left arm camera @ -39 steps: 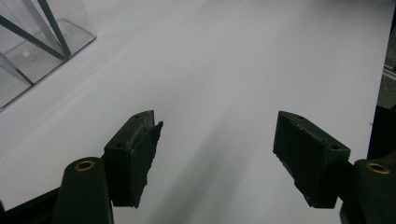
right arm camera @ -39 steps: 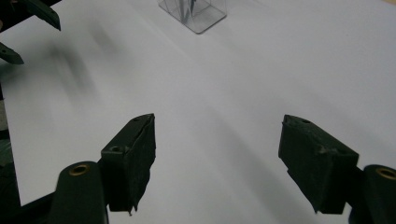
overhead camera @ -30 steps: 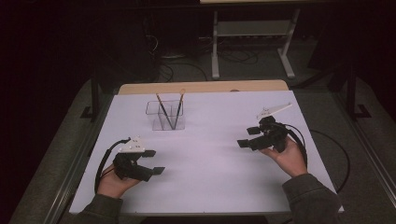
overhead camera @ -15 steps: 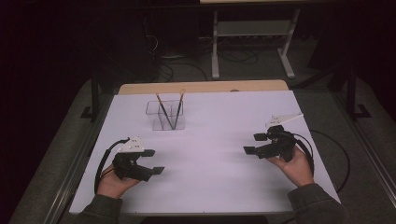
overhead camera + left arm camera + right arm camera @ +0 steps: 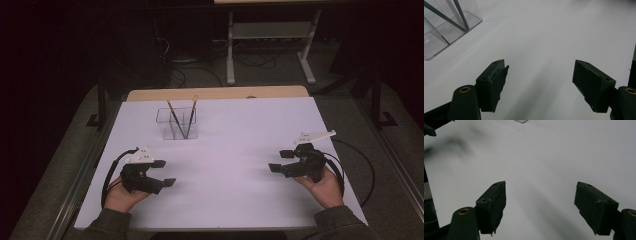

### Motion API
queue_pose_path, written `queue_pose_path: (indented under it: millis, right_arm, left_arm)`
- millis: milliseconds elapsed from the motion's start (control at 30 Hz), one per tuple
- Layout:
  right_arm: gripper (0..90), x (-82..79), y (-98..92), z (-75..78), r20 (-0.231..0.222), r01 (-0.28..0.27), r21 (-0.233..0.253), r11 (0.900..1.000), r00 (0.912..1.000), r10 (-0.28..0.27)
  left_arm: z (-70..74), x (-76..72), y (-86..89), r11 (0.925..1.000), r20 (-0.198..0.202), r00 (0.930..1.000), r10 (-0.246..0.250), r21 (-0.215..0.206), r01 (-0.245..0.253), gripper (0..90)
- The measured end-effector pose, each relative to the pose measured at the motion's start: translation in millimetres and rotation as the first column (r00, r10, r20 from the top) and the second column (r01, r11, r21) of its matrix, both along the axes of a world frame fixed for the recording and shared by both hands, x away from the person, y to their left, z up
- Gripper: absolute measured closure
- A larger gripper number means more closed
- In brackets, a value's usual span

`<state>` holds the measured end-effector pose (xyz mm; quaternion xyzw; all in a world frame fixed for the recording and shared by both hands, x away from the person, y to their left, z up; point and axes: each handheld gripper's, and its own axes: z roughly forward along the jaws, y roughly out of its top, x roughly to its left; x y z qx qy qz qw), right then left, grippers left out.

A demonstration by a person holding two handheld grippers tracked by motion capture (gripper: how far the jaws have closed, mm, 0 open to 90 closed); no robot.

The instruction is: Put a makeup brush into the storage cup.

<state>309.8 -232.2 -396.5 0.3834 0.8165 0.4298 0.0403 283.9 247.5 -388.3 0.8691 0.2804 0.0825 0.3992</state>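
Both black grippers, left (image 5: 165,173) and right (image 5: 278,161), rest on the white counter (image 5: 235,145), fingers apart and empty; clear plastic pencil holder (image 5: 177,123) at eleven o'clock.

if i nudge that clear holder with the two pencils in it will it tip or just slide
The clear holder looks thin-walled and light, so it would probably slide on the smooth white table. The two pencils lean crossed and stand well above its rim, so a high or quick push may tip it. Both grippers rest open, far from it.
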Motion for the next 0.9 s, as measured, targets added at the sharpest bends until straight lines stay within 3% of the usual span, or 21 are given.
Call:
queue_pose_path:
  millis: [900]
  right_arm:
    - [23.3,-21.3,-20.9,-22.8,-0.033,0.033,0.036,0.999,0.9989,-0.032]
  left_arm:
    - [-5.4,1.0,-2.1,0.9998,-0.016,0.9997,-0.019,0.003,0.019,25.3]
